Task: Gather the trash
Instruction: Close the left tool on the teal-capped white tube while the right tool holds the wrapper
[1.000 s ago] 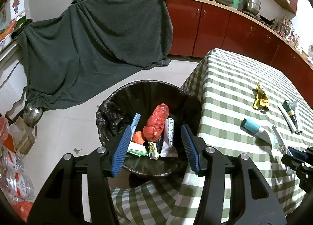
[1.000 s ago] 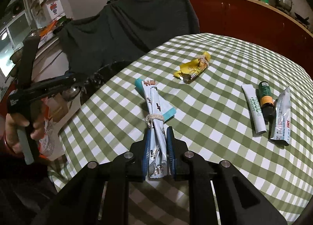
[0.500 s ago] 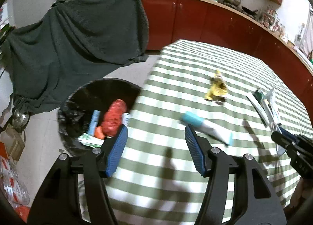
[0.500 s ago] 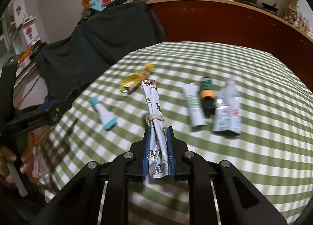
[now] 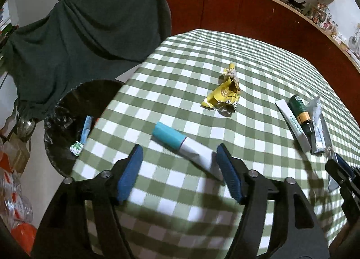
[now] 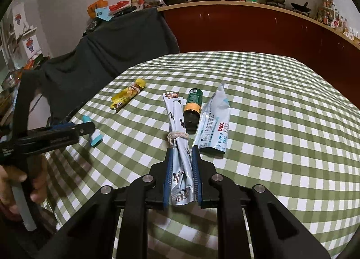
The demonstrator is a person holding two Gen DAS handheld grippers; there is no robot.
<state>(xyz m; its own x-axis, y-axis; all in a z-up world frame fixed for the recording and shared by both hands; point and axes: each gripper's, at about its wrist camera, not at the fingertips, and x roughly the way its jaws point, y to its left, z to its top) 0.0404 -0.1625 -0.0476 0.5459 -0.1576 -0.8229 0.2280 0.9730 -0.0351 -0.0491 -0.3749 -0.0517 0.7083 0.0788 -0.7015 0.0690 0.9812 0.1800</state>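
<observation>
The white tube with a teal cap (image 5: 183, 148) is lying flat on the green-and-white checked table (image 5: 258, 61), cap pointing to about 10 o'clock in the left wrist view. The left gripper (image 5: 178, 170) is right over it with its jaws opening, the tube's flat end between the blue pads but nothing pressing on it. At 12 o'clock from the tube there's a crumpled yellow snack wrapper (image 5: 223, 97). Over at 3 o'clock sit a white flat tube (image 5: 294, 127), a dark green bottle with an orange band (image 5: 300, 110) and a silvery sachet (image 5: 319, 128), all bunched side by side. The right gripper (image 6: 182, 174) is clamped on a silver wrapper bundle tied with string (image 6: 177, 124), held above the table. At 9 o'clock, off the table edge, is the black-lined trash bin (image 5: 60, 121) with some scraps already in it. Behind it a dark green cloth (image 5: 78, 41) hangs over something.
</observation>
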